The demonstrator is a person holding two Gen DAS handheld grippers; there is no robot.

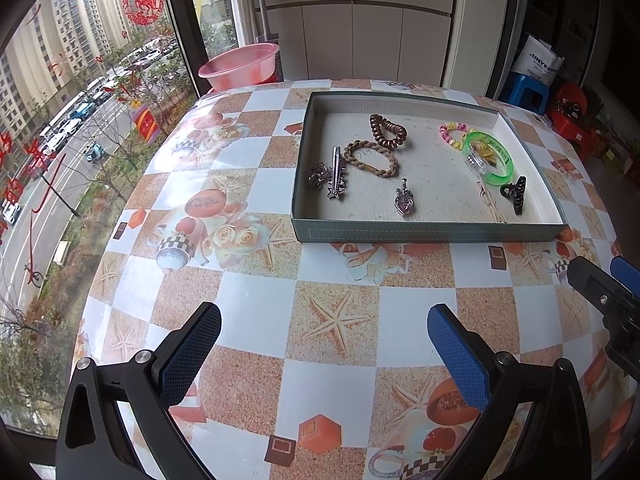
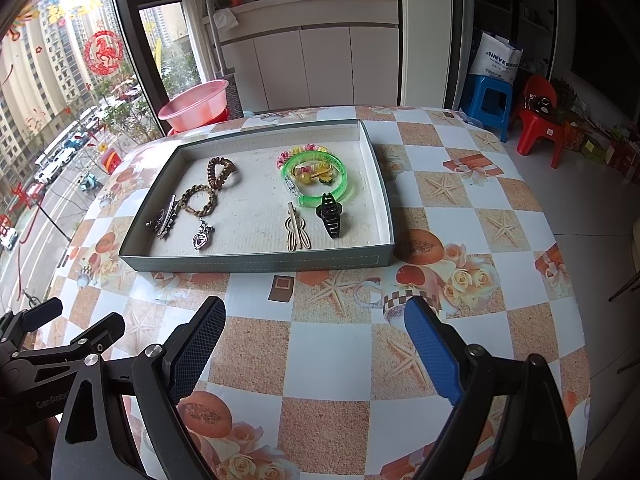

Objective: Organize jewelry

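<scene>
Both the left tongs (image 1: 324, 344) and right tongs (image 2: 316, 336) are held spread, empty, above the tabletop (image 2: 320, 360) near the jewelry tray (image 2: 256, 260)

checkered floral tablecloth table (image 1: 256, 304); grey shallow tray (image 1: 432, 234) rests directly on it.

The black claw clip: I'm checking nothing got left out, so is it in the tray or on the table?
In the tray: the black claw clip lies on its floor by the right wall.

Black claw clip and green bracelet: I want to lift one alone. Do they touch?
Cannot tell. In the right wrist view the black claw clip seems to meet the green bracelet; the left wrist view hints at a slight gap.
</scene>
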